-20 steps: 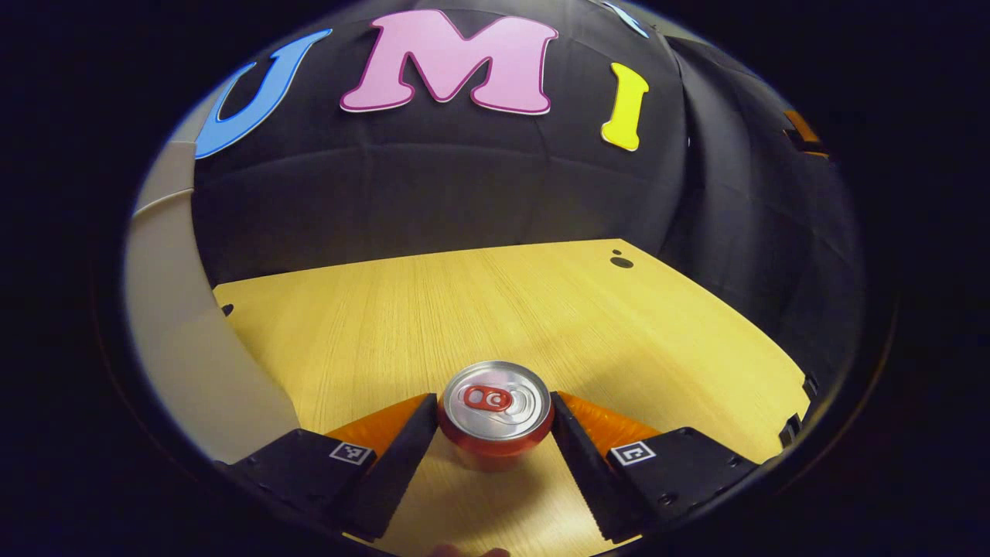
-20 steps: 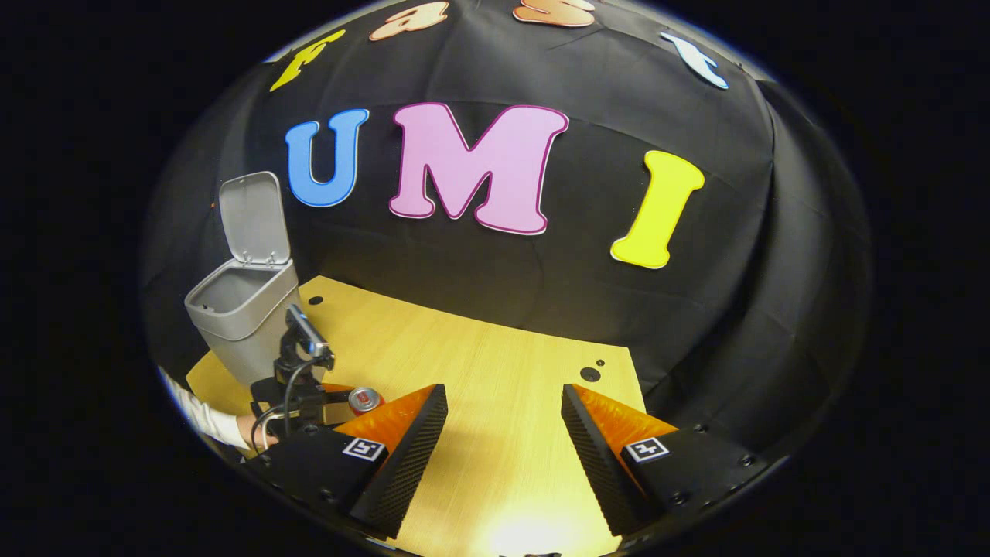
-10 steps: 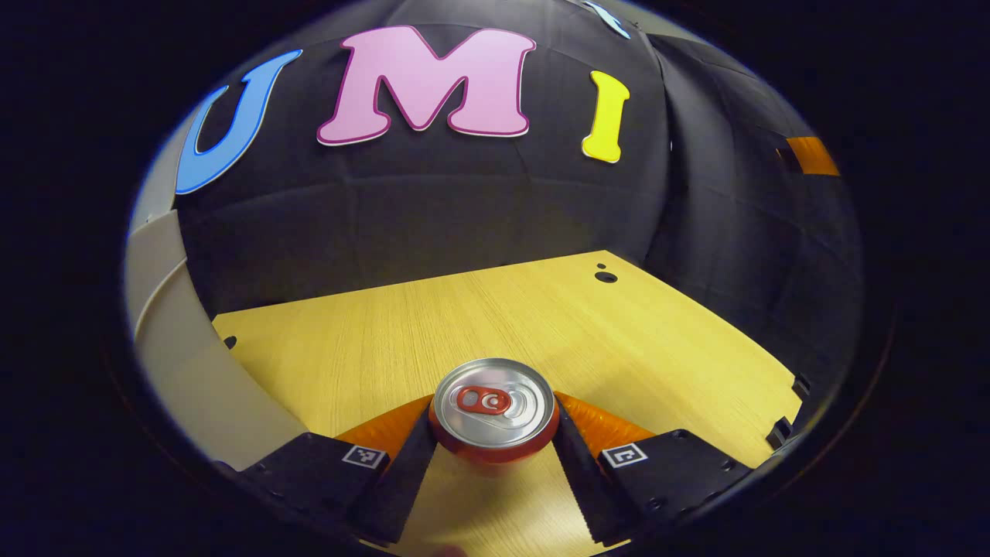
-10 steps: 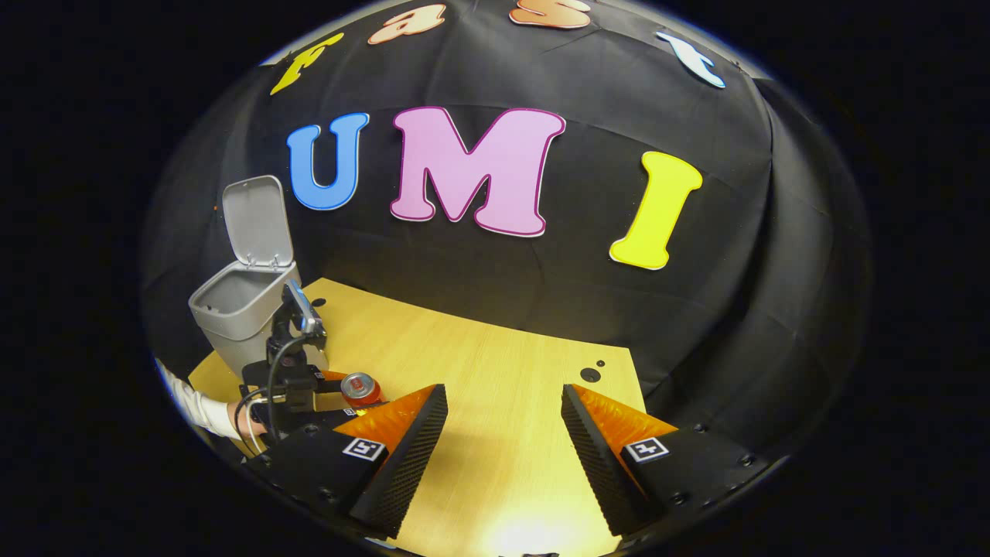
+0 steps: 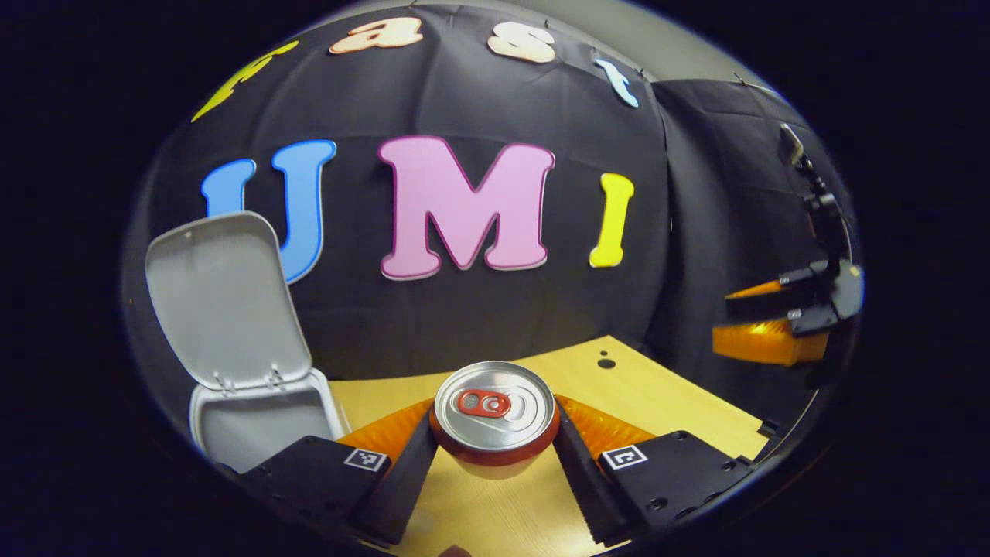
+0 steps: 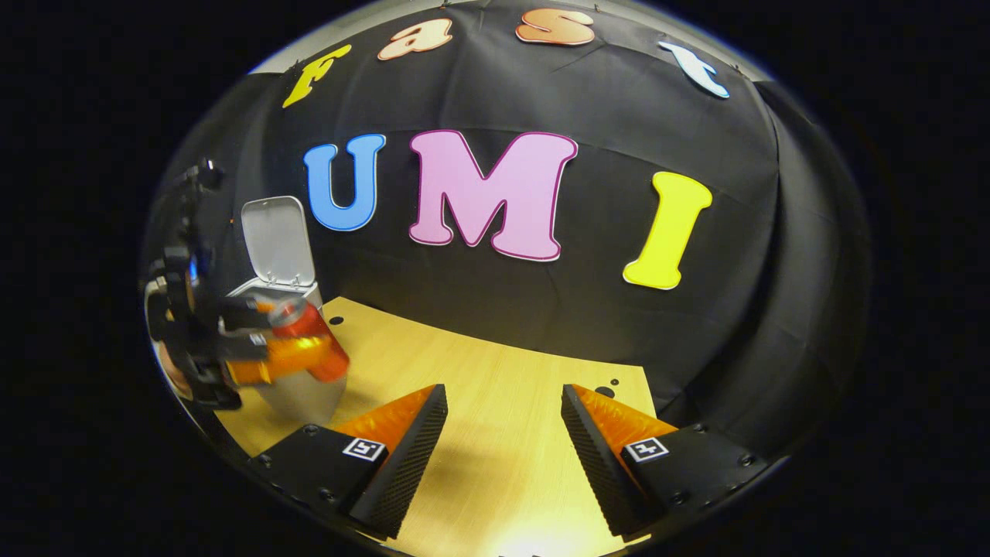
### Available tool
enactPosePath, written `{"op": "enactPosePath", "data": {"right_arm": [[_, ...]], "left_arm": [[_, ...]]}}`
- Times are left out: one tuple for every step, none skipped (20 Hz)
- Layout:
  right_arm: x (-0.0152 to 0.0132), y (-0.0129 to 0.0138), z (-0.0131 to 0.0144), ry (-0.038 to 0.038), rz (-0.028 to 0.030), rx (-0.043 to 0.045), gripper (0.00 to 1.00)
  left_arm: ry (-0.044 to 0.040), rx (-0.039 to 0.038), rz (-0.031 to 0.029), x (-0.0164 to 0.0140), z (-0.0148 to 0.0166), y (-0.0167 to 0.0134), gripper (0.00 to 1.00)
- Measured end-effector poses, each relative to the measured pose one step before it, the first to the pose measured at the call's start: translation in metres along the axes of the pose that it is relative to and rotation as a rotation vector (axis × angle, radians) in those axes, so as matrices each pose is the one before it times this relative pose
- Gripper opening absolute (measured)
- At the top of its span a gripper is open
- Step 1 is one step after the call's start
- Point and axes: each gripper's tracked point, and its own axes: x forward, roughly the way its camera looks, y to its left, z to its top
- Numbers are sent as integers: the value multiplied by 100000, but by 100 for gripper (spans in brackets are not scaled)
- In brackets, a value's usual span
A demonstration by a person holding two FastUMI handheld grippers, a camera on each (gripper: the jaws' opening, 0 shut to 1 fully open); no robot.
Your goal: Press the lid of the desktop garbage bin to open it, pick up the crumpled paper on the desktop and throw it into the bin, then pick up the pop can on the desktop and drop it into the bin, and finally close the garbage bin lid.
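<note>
Item: pop can point(image 5: 495, 414), in transit to bin.
Left tool point(image 5: 495, 456) clenched on the can, lifted above the counter point(image 5: 681, 410); right tool point(image 6: 503, 449) released, idle. Open bin point(image 5: 259, 422) near the counter's far-left corner: next, carry over its mouth and release.

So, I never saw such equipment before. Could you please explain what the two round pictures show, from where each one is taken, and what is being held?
No robot is here: a person holds a two-finger gripper in each hand, and each gripper carries a wide-angle camera that looks forward along its own fingers.

In the left gripper view, the left gripper is closed on a red pop can, lifted off the wooden table. Beside it stands the grey garbage bin, with its lid up.

In the right gripper view, the right gripper is open and empty above the table. Farther off, it shows the other gripper carrying the can near the bin.
</note>
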Motion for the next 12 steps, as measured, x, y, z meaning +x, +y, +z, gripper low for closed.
{"op": "enactPosePath", "data": {"right_arm": [[12,421,273,-1183,1134,351,96],[274,614,396,-1570,1650,64,96],[146,683,199,-397,1730,380,96],[82,458,54,-552,1142,318,95],[134,388,145,-251,995,45,96],[28,422,-171,-58,714,-11,96],[18,362,-90,-275,692,88,96],[71,534,-127,73,883,145,96],[3,394,-277,463,641,-120,95],[96,194,-463,870,171,-550,96],[-178,43,-308,297,5,-634,96],[-95,63,-184,333,-90,-190,96]], "left_arm": [[-2924,-1397,2106,-1113,1965,1189,85],[-2521,-1190,4685,-1880,2268,2634,85],[276,3066,5117,-1238,1098,2853,85],[1056,3256,4737,-545,-188,2287,85],[1838,2517,4739,-37,-740,2192,85],[1954,240,3414,101,-853,1598,85],[2742,-2105,2089,181,-1037,1215,85],[3079,-2856,1500,235,-1259,858,85],[3183,-2461,2498,275,-1290,1065,85],[1620,-1803,1434,328,-1038,974,85],[1375,-321,1590,521,-701,605,85],[1706,1594,2456,543,-932,991,85]]}}
